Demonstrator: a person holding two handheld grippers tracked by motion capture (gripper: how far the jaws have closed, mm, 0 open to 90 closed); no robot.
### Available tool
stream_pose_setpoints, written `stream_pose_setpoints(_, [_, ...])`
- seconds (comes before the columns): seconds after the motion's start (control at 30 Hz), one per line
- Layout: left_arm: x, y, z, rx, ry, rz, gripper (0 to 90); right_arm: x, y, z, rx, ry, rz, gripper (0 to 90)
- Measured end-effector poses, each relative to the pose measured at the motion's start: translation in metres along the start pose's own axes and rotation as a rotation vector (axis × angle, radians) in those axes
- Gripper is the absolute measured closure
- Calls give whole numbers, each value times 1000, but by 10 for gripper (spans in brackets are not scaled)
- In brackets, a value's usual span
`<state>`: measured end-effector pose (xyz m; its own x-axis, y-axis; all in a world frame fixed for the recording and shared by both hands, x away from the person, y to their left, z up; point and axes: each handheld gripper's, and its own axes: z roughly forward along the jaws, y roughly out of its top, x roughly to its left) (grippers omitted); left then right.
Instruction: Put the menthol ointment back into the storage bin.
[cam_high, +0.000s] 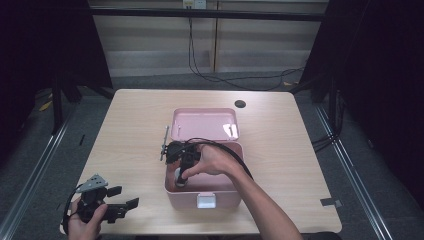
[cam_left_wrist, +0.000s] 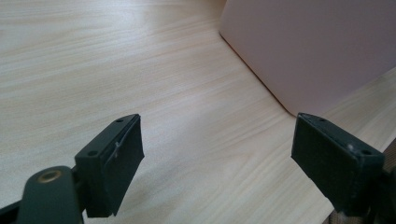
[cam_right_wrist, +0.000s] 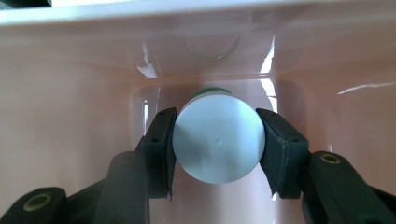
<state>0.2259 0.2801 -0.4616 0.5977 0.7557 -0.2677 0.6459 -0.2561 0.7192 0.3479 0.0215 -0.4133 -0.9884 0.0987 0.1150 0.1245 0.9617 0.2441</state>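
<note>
Room: I see a dark space around the rig, a pale panelled wall at the back, and black cables (cam_high: 210, 75) trailing across the grey floor behind the table.
Surface: I work over a light wood table (cam_high: 130, 115) with a small black round mark (cam_high: 240, 104) near its far edge.
Box: a pink box (cam_high: 204, 197) sits at the table's middle, its lid (cam_high: 205, 124) thrown back flat toward the far side, a white latch (cam_high: 206, 201) on the near wall.
Beside the box: a thin grey rod-like tool (cam_high: 164, 142) lies on the table just left of the open lid; I cannot tell what it is.
Right gripper: my right gripper (cam_right_wrist: 215, 140) reaches down inside the box, held by the right hand (cam_high: 215, 160); its jaws are clenched on either side of a white round cap.
Bottle: the white-capped bottle (cam_right_wrist: 218, 142) is inside the pink box, grasped between the right jaws, with a green edge showing just behind the cap; in the high view I see it low in the box near its left wall (cam_high: 180, 179).
Left gripper: my left gripper (cam_left_wrist: 217, 154) rests near the table's near left corner, held by the left hand (cam_high: 82, 225); its jaws stand wide apart, released, with bare wood between them.
Left gripper's outlook: the pink box's outer wall (cam_left_wrist: 308, 46) rises ahead and to the right, well apart from the jaws.
</note>
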Motion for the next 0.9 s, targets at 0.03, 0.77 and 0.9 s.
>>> stream_pose_setpoints(0.03, [0, 0, 0, 0, -1, -4, 165, 1, 0, 1, -6, 5, 1, 513])
stream_pose_setpoints(0.77, [-1, 0, 0, 1, 1, -1, 165, 1, 0, 18, 11, -6, -19, 513])
stream_pose_setpoints(0.9, [-1, 0, 0, 3, 1, 1, 165, 0, 0, 20, 3, -5, -20, 513])
